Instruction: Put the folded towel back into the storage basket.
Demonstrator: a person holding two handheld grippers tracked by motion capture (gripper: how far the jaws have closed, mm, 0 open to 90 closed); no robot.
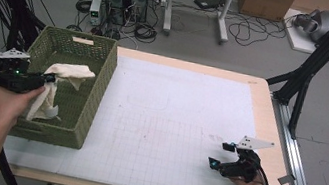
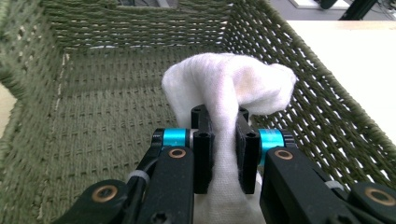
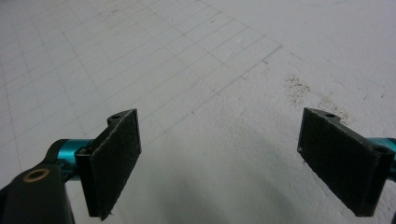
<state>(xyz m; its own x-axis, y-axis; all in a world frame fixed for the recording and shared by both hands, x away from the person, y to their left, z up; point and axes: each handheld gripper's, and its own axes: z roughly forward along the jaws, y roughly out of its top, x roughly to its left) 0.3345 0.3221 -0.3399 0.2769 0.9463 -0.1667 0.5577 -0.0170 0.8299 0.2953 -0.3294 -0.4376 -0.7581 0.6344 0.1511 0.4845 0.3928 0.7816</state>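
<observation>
Step in hand: you are carrying the white cloth [image 1: 68, 74] over the green woven basket [image 1: 97, 86]; this looks like the moment just ahead of letting it go inside.

Left gripper [image 2: 224, 140]: your jaws are clamped on a fold of the cloth, which bunches up above them and hangs down between them. In the high view this gripper [image 1: 46, 77] sits over the near left part of the basket, pointing toward its middle.

Cloth: it is held up off the basket floor, 1 end draped forward of the jaws, the other trailing down past your left hand [image 1: 11, 100]. I cannot tell whether the hanging end touches the bottom.

Basket: it stands on the left edge of the table [image 1: 262, 104], partly overhanging the white gridded mat [image 1: 172, 124]. Its woven floor below the cloth looks bare.

Right gripper [image 3: 219, 163]: your jaws stand wide apart with nothing between them, hovering low over the mat. In the high view it [image 1: 223, 155] is near the front right corner, well apart from the basket.

Next move: my reading is that you should lower the left gripper toward the basket floor, then part the jaws so the cloth drops clear of the pads. Watch that the fold does not snag on a pad as you pull away.

Risk: a release from this height could leave an end draped over the rim.
</observation>
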